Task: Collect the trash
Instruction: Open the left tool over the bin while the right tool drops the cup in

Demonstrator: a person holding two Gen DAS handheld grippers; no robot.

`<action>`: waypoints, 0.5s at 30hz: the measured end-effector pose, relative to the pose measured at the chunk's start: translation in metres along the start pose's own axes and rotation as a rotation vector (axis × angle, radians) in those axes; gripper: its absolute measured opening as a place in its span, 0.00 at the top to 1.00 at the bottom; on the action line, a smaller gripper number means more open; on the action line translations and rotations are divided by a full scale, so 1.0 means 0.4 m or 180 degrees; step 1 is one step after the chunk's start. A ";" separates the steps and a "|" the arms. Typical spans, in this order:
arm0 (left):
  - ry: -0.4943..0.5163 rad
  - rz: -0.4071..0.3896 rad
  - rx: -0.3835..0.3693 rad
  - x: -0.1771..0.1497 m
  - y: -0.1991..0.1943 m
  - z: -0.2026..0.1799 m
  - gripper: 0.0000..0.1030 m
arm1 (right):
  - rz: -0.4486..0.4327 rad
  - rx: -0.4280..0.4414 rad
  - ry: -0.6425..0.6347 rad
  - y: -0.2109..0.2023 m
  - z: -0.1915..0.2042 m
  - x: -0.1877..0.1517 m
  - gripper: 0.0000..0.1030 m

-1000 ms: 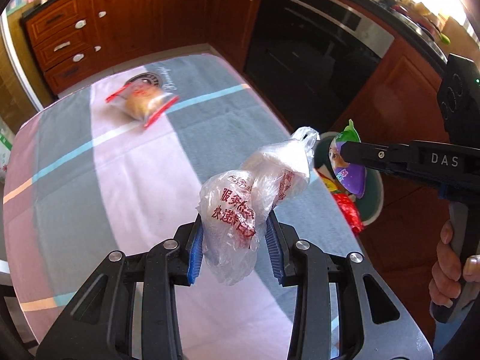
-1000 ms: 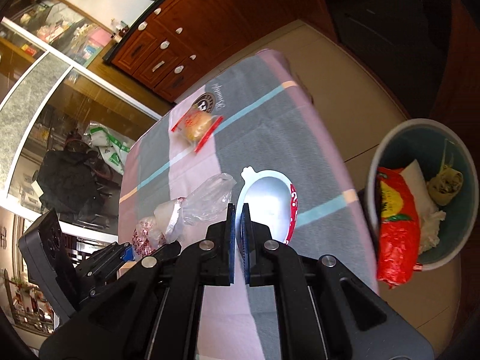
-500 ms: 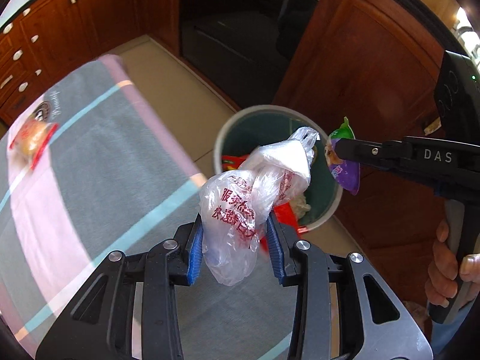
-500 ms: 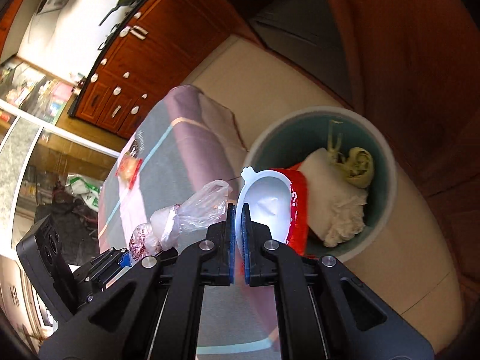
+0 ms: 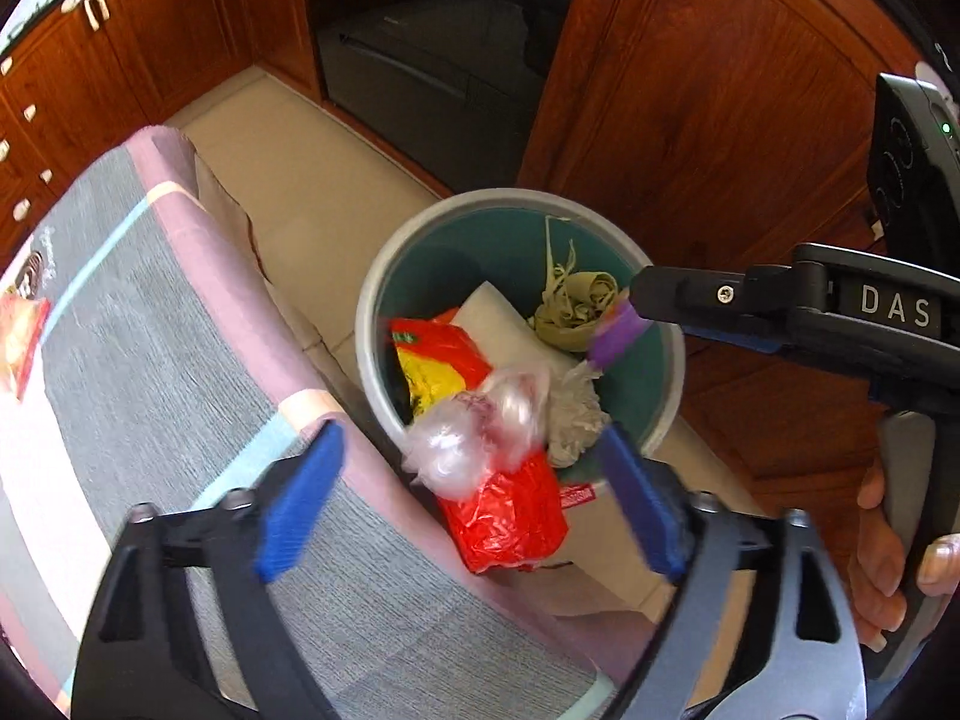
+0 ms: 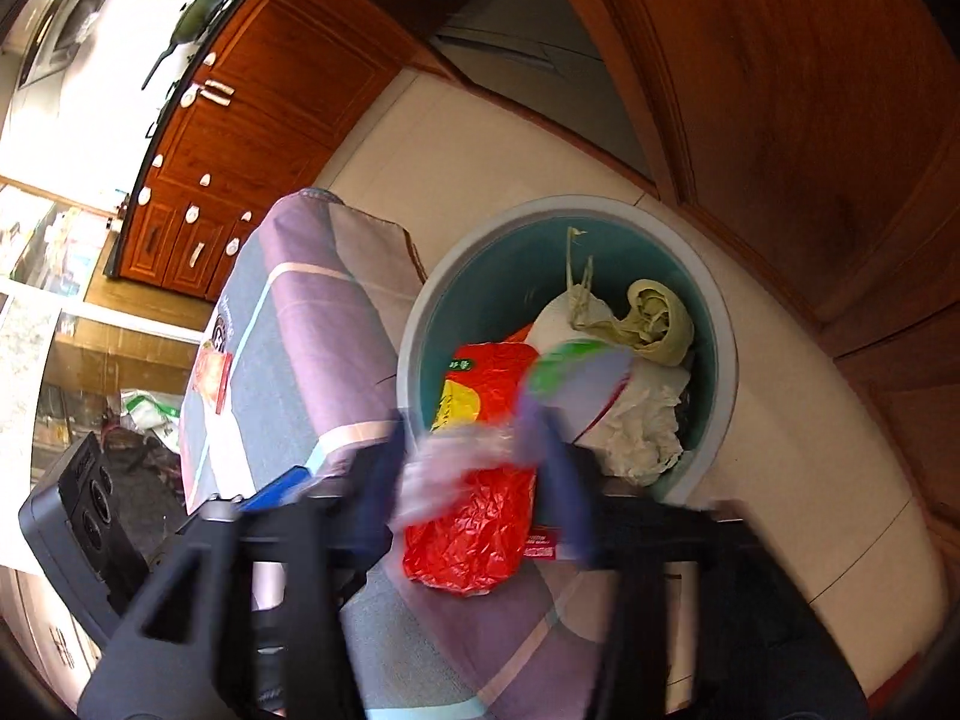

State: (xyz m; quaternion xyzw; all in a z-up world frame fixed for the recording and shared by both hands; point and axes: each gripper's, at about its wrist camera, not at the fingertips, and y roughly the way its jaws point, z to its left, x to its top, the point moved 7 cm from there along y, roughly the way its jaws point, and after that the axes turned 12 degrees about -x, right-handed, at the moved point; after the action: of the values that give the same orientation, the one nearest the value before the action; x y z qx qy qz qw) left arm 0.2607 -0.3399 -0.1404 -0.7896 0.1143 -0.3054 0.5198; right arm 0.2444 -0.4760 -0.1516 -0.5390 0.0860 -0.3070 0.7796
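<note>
A round bin [image 5: 369,324] with a teal inside stands on the floor by the table; it also shows in the right wrist view [image 6: 729,354]. My left gripper [image 5: 468,495] is open above its near rim. A clear plastic bag [image 5: 474,429] is loose between the fingers, falling toward the bin. My right gripper [image 6: 474,480] is open over the bin, blurred. A purple and green wrapper [image 6: 576,372] drops from it, also seen at the right gripper's tip in the left wrist view [image 5: 615,336].
The bin holds a red and yellow packet [image 5: 444,360], white paper [image 6: 642,414] and a green-grey wad [image 5: 576,300]; the red packet hangs over the rim [image 6: 474,528]. A wrapped bun [image 5: 18,336] lies on the striped tablecloth [image 5: 150,360]. Wooden cabinets [image 5: 720,120] stand behind the bin.
Both grippers have opened over the bin. The plastic bag and the purple wrapper have left the fingers and are falling. The bin has come closer in both views.
</note>
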 end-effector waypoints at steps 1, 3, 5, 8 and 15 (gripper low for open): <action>0.0016 -0.0022 0.0036 0.000 -0.002 0.002 0.09 | -0.0001 -0.0010 -0.0007 0.001 -0.003 0.001 0.48; -0.0001 -0.0024 0.0039 -0.003 -0.003 0.007 0.08 | 0.0026 0.0016 0.0023 0.005 -0.007 0.005 0.43; -0.0025 -0.0023 0.0053 -0.005 -0.004 0.005 0.07 | 0.0014 0.0013 0.0053 0.003 -0.013 0.007 0.37; -0.0042 -0.0025 0.0086 -0.014 -0.017 -0.002 0.06 | -0.0006 0.0020 0.0096 -0.003 -0.017 0.007 0.34; -0.0144 -0.0054 0.0109 -0.036 -0.056 0.012 0.06 | 0.0002 -0.0045 0.0104 -0.022 -0.019 -0.010 0.28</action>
State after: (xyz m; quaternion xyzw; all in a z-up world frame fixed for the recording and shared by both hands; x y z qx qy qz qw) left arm 0.2491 -0.3194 -0.1269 -0.7882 0.0906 -0.2937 0.5331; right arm 0.2342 -0.4817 -0.1478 -0.5394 0.1010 -0.3149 0.7744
